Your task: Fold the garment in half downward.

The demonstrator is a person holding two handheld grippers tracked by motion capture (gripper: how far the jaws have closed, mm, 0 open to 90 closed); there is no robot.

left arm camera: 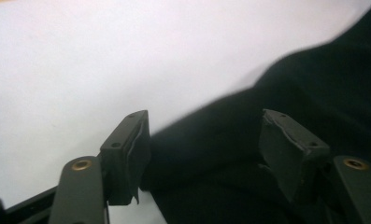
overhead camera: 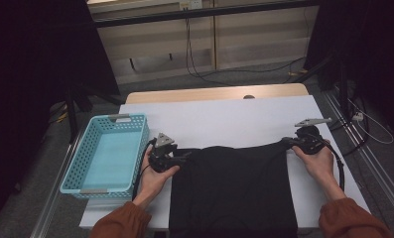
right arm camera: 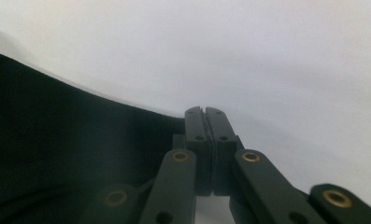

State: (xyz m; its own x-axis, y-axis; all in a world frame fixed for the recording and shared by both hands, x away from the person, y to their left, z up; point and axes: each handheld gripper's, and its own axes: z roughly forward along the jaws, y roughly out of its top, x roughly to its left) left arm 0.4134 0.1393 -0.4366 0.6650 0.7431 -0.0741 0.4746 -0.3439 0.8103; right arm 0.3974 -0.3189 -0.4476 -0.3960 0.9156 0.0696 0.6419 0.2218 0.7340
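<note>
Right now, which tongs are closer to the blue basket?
Left. The left tongs sit right beside the blue basket, at the black cloth's near corner. The right tongs are across the cloth, at its far corner.

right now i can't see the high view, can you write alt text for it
A person's two hands hold grippers at the far corners of a black cloth spread on a white table: the left gripper at its left corner, the right gripper shut on its right corner. A light blue basket sits left of the cloth.

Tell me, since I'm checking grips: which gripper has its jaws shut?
The right gripper: its jaws meet at the black cloth edge, while the left gripper stands apart around cloth.
</note>
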